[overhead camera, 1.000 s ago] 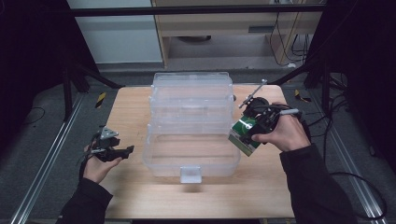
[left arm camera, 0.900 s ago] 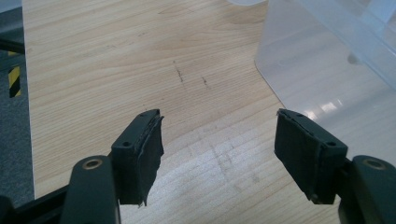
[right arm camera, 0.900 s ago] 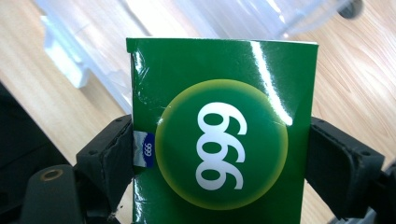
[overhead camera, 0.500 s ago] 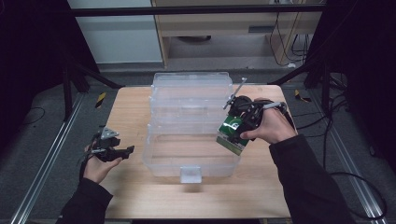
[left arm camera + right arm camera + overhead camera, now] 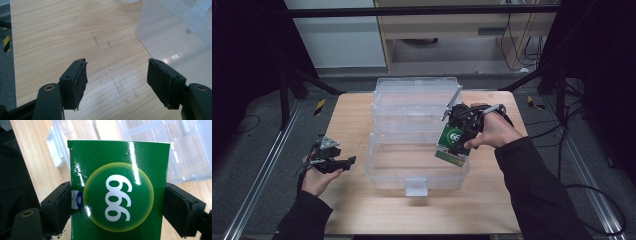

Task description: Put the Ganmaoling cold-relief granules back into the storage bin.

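Green box point(image 5: 120, 195) clamped in right gripper point(image 5: 460, 134), seemingly above clear bin point(image 5: 384, 170); left gripper point(image 5: 343, 161) wide open, empty.

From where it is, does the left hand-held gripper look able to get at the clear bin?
Probably yes: the left hand-held gripper is open beside the clear bin, with bare table between them. The right one, shut on the green box, stays at the far side.

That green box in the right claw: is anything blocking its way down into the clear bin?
Nothing visible does. The green box hangs in the right claw over the open clear bin, whose lid is flipped back. No other object shows inside the bin.
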